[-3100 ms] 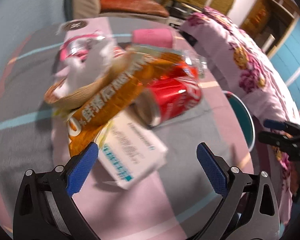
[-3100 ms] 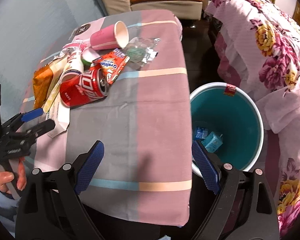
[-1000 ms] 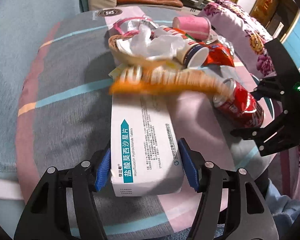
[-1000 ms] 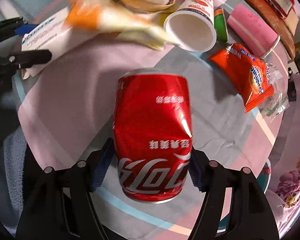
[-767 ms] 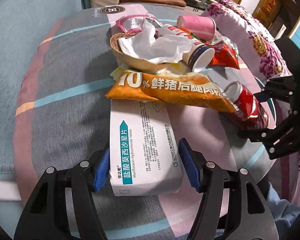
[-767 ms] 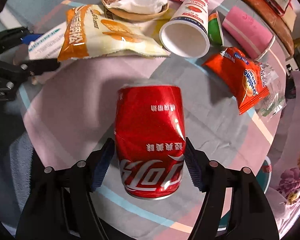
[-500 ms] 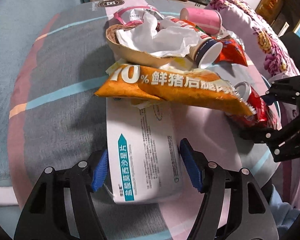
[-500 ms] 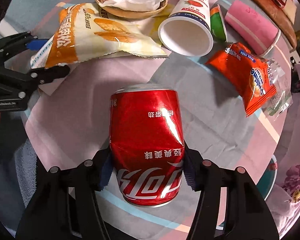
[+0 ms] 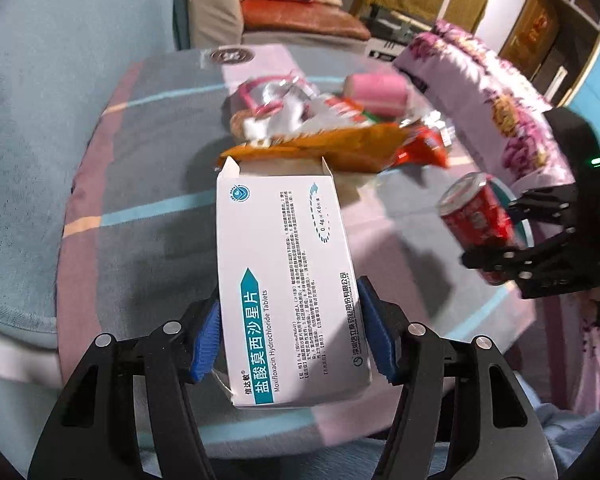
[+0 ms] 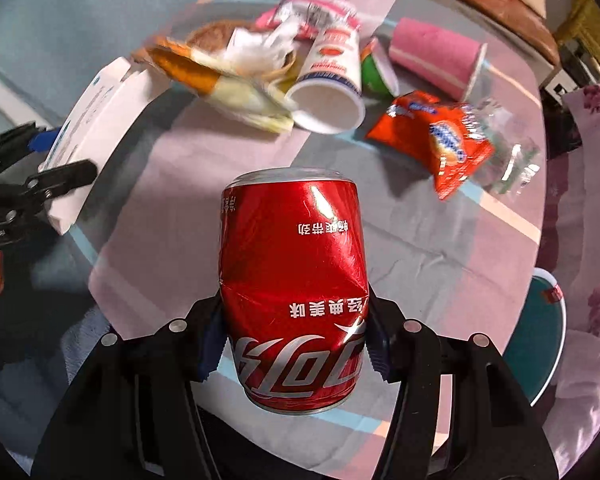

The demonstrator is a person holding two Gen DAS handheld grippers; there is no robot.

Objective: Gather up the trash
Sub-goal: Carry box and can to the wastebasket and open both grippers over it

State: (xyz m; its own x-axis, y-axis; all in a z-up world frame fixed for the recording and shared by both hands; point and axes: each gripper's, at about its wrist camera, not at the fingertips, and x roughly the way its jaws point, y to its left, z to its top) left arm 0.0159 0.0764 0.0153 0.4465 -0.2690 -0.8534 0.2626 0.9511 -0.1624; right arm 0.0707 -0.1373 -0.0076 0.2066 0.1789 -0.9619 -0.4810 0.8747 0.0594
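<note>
My left gripper (image 9: 292, 334) is shut on a white medicine box (image 9: 284, 280) with teal print and holds it lifted above the table; the box also shows in the right wrist view (image 10: 96, 132). My right gripper (image 10: 294, 344) is shut on a dented red cola can (image 10: 294, 288), held above the table; the can also shows in the left wrist view (image 9: 474, 220). More trash lies on the table: an orange snack bag (image 10: 188, 70), a white paper cup (image 10: 332, 80), a pink cup (image 10: 436, 60) and a red-orange wrapper (image 10: 436, 136).
The table has a pink and grey striped cloth (image 10: 228, 148). A teal bin (image 10: 540, 332) stands on the floor at its right edge. A bed with a floral cover (image 9: 488, 96) lies to the right, a sofa (image 9: 300, 20) behind.
The left gripper has lifted the medicine box out from under the orange bag. The right gripper has raised the can off the table. Both views are blurred by motion.
</note>
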